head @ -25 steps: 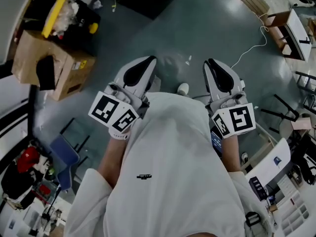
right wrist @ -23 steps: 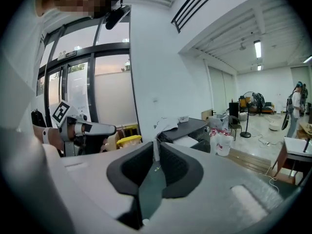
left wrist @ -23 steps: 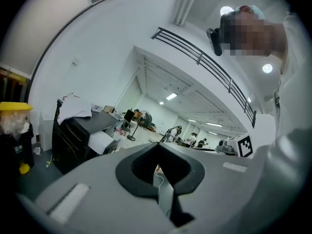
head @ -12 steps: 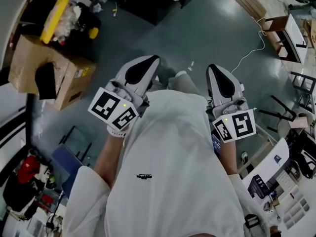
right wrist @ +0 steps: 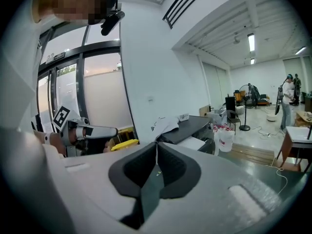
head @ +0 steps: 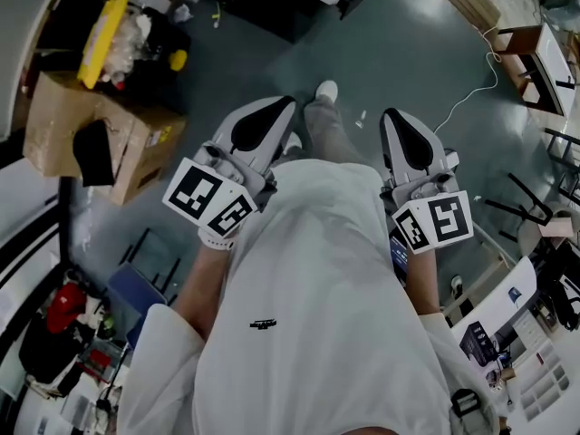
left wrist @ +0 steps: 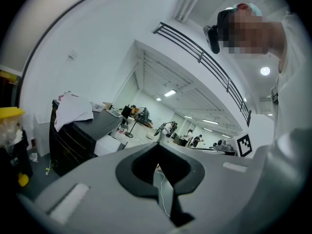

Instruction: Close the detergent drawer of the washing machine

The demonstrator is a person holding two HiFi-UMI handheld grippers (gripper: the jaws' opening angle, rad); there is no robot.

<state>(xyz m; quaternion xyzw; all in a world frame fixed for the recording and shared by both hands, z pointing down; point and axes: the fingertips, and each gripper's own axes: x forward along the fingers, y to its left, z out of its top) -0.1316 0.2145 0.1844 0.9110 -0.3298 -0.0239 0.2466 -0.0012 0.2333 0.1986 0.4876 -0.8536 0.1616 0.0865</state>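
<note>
With neither the drawer nor the washer in any view, and the left gripper [head: 272, 116] and right gripper [head: 399, 130] both pinched shut and empty above the floor [head: 408, 43], the sound course was probably to find the washer first, then push the drawer squarely with closed tips.

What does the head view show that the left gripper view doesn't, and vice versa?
Head view only: the cardboard box and the person's shoe. Left gripper view only: the balcony railing, ceiling lights, a cloth-draped black cabinet and distant people. Both: the left gripper, fingers together and empty; the right gripper's cube; the white shirt. Neither shows a washing machine.
</note>
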